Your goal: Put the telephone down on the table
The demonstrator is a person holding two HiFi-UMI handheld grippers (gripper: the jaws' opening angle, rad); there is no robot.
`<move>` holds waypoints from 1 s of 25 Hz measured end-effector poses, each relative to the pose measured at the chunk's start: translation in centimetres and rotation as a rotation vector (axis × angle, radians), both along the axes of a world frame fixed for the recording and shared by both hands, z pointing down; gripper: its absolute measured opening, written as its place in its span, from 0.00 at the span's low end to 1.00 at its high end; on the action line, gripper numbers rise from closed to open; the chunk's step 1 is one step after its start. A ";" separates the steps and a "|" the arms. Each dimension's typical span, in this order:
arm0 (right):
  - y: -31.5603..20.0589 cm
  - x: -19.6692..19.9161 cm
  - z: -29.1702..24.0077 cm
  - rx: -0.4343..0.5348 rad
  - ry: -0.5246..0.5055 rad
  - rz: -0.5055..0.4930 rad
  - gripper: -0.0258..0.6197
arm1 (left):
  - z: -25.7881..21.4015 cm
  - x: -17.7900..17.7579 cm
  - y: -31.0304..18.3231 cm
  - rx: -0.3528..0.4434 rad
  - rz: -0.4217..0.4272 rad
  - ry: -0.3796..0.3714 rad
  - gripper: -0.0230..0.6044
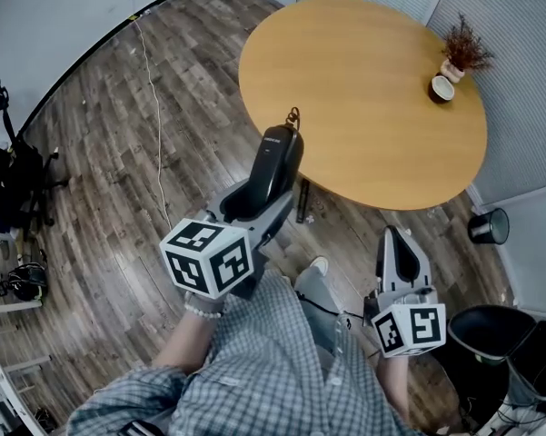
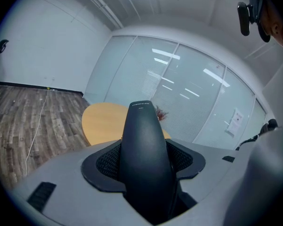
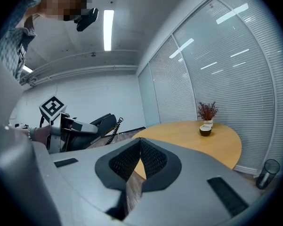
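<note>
1. Gripping the telephone [image 1: 277, 160] in my left gripper [image 1: 271, 198], I hold it up at the table's [image 1: 363, 89] near-left edge, long axis pointing far across it.
2. My right gripper [image 1: 398, 248] is clenched on nothing, near-right of the table.

Overhead and low gripper views likely share table [image 1: 363, 89].

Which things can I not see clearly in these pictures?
- Telephone, lower end: left gripper view, hidden between the left gripper's jaws.
- Cord: head view, only a short coil shows above the telephone.
- Bowl on the table: its contents too small, head view.
</note>
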State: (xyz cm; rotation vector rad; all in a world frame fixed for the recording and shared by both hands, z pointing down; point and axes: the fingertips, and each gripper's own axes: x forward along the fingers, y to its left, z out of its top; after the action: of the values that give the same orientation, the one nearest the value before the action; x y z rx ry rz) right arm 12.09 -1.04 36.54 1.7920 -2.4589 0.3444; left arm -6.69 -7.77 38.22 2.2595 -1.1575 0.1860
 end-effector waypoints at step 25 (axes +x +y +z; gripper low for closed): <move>-11.4 4.2 0.0 -0.020 0.012 -0.222 0.05 | 0.9 1.9 -9.8 -0.049 -0.238 -0.063 0.48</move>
State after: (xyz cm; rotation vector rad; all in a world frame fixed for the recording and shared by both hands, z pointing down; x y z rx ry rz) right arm 16.34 -12.44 36.54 1.4884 -2.6016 0.3389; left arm -4.79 -17.58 39.13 2.0661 -1.4269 0.1903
